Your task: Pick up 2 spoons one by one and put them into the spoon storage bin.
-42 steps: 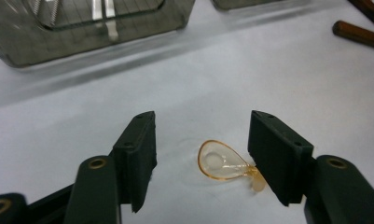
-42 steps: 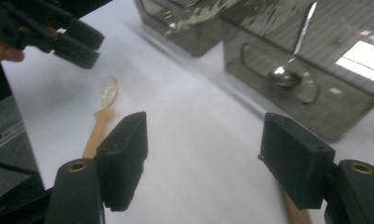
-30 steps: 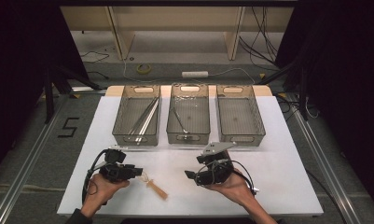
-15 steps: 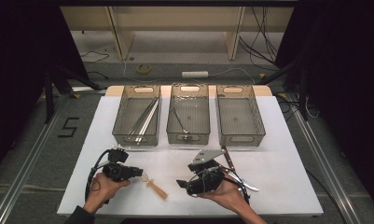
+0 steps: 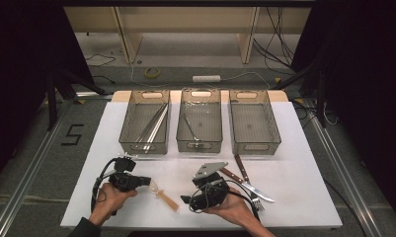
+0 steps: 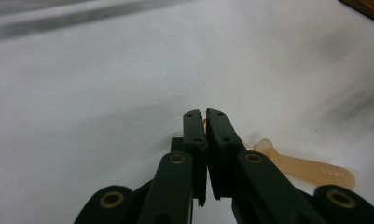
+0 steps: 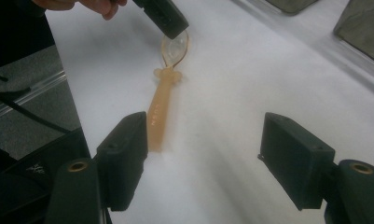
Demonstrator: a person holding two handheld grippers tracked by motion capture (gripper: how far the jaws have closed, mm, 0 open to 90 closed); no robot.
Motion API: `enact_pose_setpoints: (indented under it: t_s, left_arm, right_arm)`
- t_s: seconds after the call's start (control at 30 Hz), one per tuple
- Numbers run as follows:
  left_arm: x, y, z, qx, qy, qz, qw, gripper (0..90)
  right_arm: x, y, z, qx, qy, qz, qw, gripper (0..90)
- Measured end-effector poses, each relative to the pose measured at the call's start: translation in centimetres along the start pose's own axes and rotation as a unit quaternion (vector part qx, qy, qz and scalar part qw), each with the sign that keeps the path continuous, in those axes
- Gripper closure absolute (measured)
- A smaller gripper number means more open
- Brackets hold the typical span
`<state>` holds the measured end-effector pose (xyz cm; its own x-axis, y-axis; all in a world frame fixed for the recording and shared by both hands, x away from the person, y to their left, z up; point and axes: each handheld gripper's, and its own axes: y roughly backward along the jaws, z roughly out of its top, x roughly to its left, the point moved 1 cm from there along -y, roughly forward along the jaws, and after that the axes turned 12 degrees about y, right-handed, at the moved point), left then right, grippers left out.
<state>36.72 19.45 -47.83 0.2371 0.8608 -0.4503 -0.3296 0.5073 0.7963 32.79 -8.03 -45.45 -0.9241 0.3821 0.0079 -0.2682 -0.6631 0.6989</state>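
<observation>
While left gripper (image 5: 147, 181) clamps | translucent amber spoon (image 5: 165, 197) | smooth, rounded bowl

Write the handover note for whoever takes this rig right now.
Left gripper: jaws have just been closing, now shut on the bowl end of the spoon, which lies on the table.
Right gripper: open, holding nothing, aimed at the spoon's handle.
Knife and fork lie on the table to the right of the right gripper.
Left tray and middle tray each hold utensils; right tray looks empty.
Done: spoon gripped.
Left, likely: lift the spoon into a tray, then sort the knife and fork.
</observation>
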Motion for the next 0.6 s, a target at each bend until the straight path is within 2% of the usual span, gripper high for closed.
enact_pose_setpoints:
  t_s: [0.2, 0.6]
  left_arm:
    - [-0.5, -0.1, -0.1, 0.001, -0.007, -0.007, 1.0000, 88.9]
    - [-0.6, 0.0, -0.1, -0.007, -0.004, -0.012, 0.9999, 88.9]
  right_arm:
    - [0.7, -1.1, 0.3, 0.012, 0.010, 0.011, 0.9998, 33.7]
    - [2.0, -3.1, 0.4, 0.035, 0.036, 0.023, 0.9985, 35.5]
